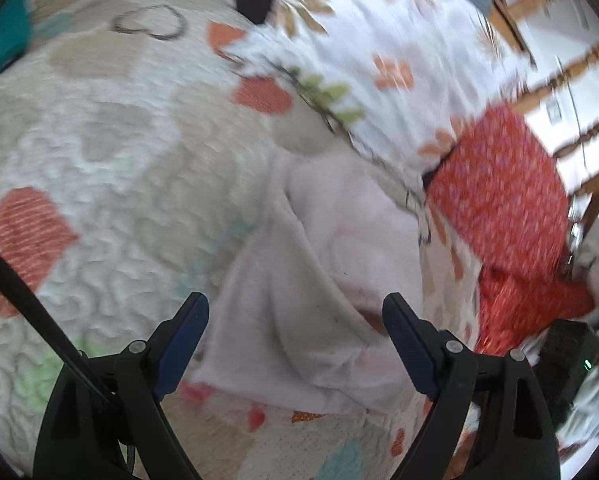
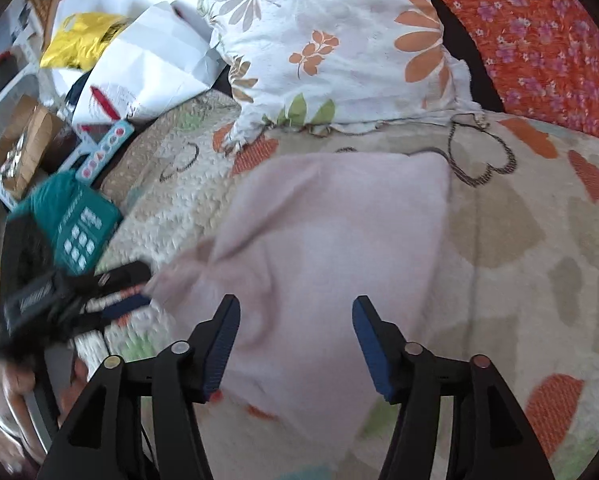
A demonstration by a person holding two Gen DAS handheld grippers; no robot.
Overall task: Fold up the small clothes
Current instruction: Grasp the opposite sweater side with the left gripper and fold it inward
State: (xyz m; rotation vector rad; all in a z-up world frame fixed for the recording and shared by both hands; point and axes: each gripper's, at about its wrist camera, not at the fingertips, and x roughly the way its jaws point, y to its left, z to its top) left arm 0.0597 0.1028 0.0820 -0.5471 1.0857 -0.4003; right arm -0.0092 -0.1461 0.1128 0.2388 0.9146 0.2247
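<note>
Pale pink garment (image 2: 331,240) lies flat on the heart-print quilt (image 2: 519,240) of the bed, partly folded, with a loose fold ridge running across it in the left wrist view. Landmark is the garment. Left gripper (image 1: 295,320) sits over its near edge, jaws wide apart, nothing pinched between them; cloth shows below the gap. Right gripper (image 2: 295,320) is over the garment's near end, jaws apart and not pressing the cloth. In the right wrist view the left gripper is blurred at the garment's left edge. Beyond the garment's far edge: white floral pillow (image 2: 331,48). Far right of it: red flowered fabric (image 2: 539,40). Left of it, off the quilt edge: teal box (image 2: 71,220), white paper (image 2: 147,60), yellow bag (image 2: 79,40).
</note>
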